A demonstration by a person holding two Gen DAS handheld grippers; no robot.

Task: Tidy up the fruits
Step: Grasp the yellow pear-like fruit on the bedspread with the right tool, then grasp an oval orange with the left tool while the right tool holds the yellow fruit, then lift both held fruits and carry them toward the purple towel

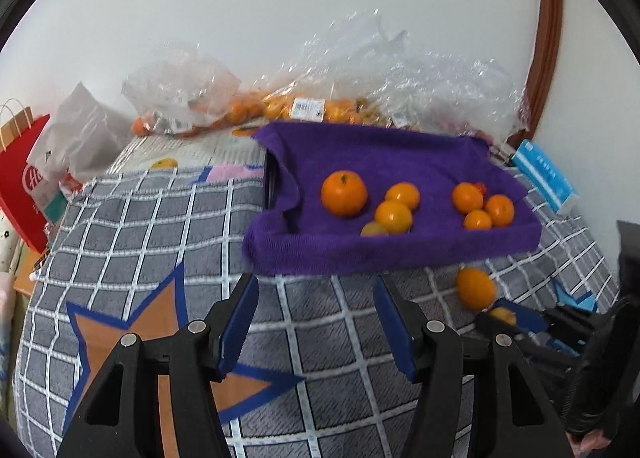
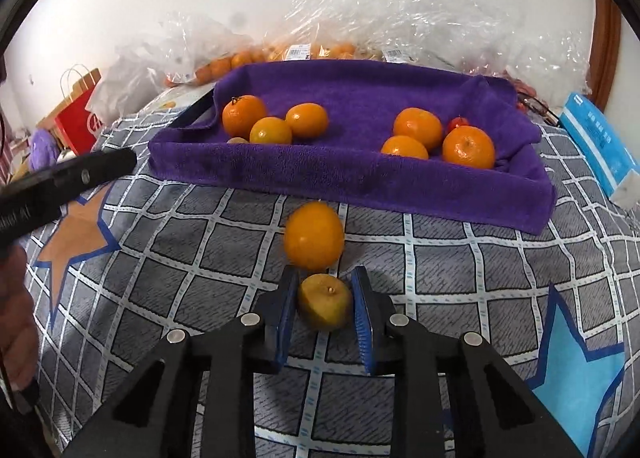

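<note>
Fruit sorting partly done: seven or so oranges [image 2: 418,127] lie in two clusters in the tray lined with a purple towel [image 2: 352,174]. Left to do: one orange [image 2: 314,236] on the bed cover [image 2: 200,258], just before the tray's near edge. Right hand-held gripper [image 2: 325,300] clamps a small yellowish fruit [image 2: 325,302] beside it. Left hand-held gripper [image 1: 316,318] half open, empty.

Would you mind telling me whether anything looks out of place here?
Yes: one orange fruit lies loose on the checked blanket, just outside the purple-towel tray holding the others. A smaller yellowish fruit also sits outside, clamped in the right gripper.
</note>
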